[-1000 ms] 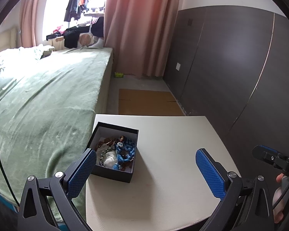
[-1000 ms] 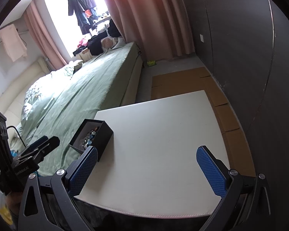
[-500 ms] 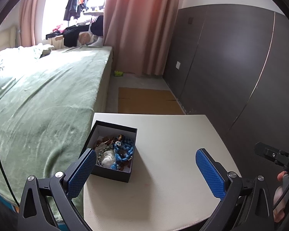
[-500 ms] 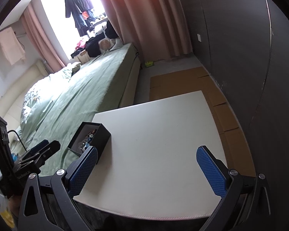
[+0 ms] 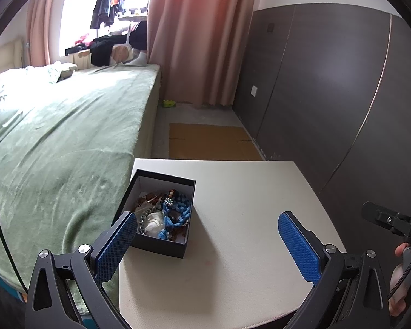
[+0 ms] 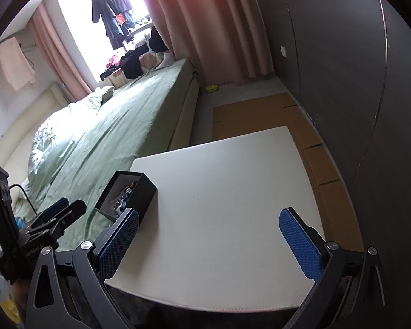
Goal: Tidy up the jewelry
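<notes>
An open black box [image 5: 187, 242] with a white lining stands near the left edge of a white table [image 5: 246, 219]. It holds tangled jewelry [image 5: 167, 213]: blue braided cords, brown beads, a pale piece. My left gripper [image 5: 208, 244] is open and empty, above the table, its left finger beside the box's near corner. My right gripper [image 6: 209, 242] is open and empty over the table's near edge. The box [image 6: 139, 192] lies to its left, with the table [image 6: 233, 192] spread ahead. The left gripper's fingers [image 6: 60, 213] show at far left in the right wrist view.
A bed with a green blanket [image 5: 63, 142] runs along the table's left side. A dark panelled wall [image 5: 328, 96] stands to the right. Flat cardboard [image 5: 211, 142] lies on the floor beyond the table. Pink curtains [image 5: 200, 35] hang at the back. The right gripper [image 5: 391, 222] shows at the right edge.
Both grippers have crept slightly forward towards the table and box. The box and jewelry have not moved. Both stay open.
</notes>
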The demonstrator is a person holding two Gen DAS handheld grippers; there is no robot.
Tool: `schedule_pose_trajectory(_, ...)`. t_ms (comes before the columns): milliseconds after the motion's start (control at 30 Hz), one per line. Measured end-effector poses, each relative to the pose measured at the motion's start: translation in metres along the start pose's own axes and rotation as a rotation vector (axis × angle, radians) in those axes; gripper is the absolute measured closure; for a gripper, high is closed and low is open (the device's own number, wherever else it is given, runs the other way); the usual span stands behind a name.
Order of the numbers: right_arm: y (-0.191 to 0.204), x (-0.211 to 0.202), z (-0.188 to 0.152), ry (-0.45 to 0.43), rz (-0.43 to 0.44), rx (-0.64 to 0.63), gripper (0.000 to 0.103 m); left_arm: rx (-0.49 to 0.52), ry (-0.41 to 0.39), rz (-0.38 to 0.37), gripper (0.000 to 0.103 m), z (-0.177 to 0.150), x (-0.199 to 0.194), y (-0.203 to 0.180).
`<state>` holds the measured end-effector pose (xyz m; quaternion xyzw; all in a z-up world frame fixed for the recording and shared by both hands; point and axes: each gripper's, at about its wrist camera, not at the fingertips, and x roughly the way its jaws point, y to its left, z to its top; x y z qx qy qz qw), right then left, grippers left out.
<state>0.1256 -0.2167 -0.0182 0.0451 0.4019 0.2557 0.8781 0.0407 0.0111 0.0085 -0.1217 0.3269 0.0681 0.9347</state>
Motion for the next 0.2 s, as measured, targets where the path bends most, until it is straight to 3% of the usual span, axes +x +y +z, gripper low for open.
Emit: schedule_pose_trajectory(200,0.0002,0.0007,0.0001,0.001,-0.001,0.000,0.000,0.006,0.003,0.007,0.000,0.0001,0.0009,0.0010)
